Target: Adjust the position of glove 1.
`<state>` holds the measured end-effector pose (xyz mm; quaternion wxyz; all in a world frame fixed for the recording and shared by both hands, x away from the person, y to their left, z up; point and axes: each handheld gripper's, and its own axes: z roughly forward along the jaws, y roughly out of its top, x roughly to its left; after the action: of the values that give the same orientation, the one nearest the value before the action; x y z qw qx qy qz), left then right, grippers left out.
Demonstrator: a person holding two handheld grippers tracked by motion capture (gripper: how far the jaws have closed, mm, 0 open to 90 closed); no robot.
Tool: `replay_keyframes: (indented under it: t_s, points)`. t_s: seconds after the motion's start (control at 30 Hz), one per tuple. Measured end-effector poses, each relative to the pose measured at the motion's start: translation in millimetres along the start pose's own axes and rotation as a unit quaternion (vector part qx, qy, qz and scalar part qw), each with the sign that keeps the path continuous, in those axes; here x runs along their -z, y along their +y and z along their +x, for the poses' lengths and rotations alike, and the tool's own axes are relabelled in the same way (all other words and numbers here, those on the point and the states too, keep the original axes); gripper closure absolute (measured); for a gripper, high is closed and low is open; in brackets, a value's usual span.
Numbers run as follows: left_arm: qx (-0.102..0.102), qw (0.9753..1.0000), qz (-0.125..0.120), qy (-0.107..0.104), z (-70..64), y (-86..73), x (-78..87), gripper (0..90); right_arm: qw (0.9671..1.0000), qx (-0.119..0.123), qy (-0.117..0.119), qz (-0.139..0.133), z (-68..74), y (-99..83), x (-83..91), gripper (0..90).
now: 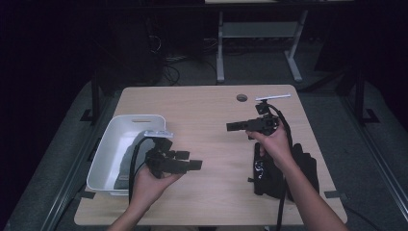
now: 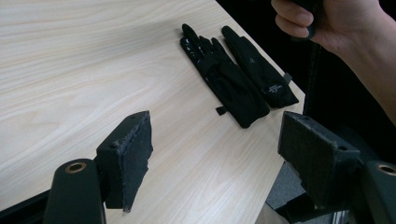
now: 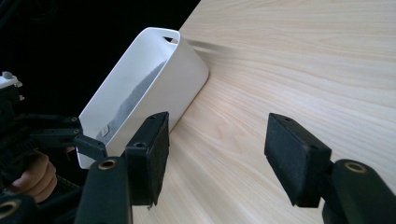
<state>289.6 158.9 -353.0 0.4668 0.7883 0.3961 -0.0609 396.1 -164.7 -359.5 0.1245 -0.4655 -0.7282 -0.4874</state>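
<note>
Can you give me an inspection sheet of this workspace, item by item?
Surface: light wooden table, with a round hole near the far edge.
Job's things: black gloves lying flat side by side at the table's right edge; white bin at the left edge, and what it contains cannot be made out.
Clutter: nothing seen.
Grippers: left gripper open, holding nothing, beside the bin; right gripper open, holding nothing, above the table beyond the gloves.
Cables: a black cable trails from the left gripper, another from the right.
Surroundings: dark room; white desk frame and loose wires on the floor behind.
</note>
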Motion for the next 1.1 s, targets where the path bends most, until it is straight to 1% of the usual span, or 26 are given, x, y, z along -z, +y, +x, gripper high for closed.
replay_keyframes:
  t_s: [0.2, 0.3, 0.33, 0.37, 0.57, 0.73, 0.9, 1.07, 1.1]
  points:
    - [-0.006, 0.9999, 0.008, -0.010, -5.1, 1.8, -14.2, 25.9, 0.9999, -0.006, -0.007, -0.006, -8.2, -9.0, 14.7, 39.7]
    - [-0.007, 0.9999, 0.010, -0.012, -7.1, 2.4, -18.2, 25.9, 0.9999, -0.010, -0.008, -0.005, -10.4, -11.7, 18.5, 39.7]
    - [-0.009, 0.9998, 0.012, -0.014, -8.3, 3.0, -20.9, 25.9, 0.9999, -0.011, -0.011, -0.006, -11.7, -13.2, 20.5, 39.7]
    - [-0.007, 0.9998, 0.011, -0.015, -9.5, 3.2, -22.7, 25.9, 0.9998, -0.013, -0.012, -0.009, -14.0, -15.8, 23.8, 39.7]
    - [-0.016, 0.9995, 0.018, -0.022, -15.6, 6.3, -35.4, 25.9, 0.9995, -0.017, -0.024, -0.011, -22.4, -25.2, 35.2, 39.7]
    - [-0.019, 0.9990, 0.027, -0.029, -19.4, 7.4, -47.0, 25.9, 0.9991, -0.028, -0.026, -0.020, -30.1, -33.5, 45.8, 39.8]
    - [-0.021, 0.9987, 0.030, -0.034, -23.2, 7.8, -57.9, 25.9, 0.9987, -0.032, -0.033, -0.021, -36.3, -42.1, 55.3, 39.7]
    - [-0.029, 0.9981, 0.040, -0.037, -25.1, 7.9, -66.7, 25.9, 0.9981, -0.036, -0.043, -0.025, -43.0, -51.3, 66.5, 39.7]
    - [-0.028, 0.9981, 0.040, -0.037, -25.7, 7.8, -67.9, 25.9, 0.9980, -0.038, -0.044, -0.025, -44.2, -53.4, 68.5, 39.7]
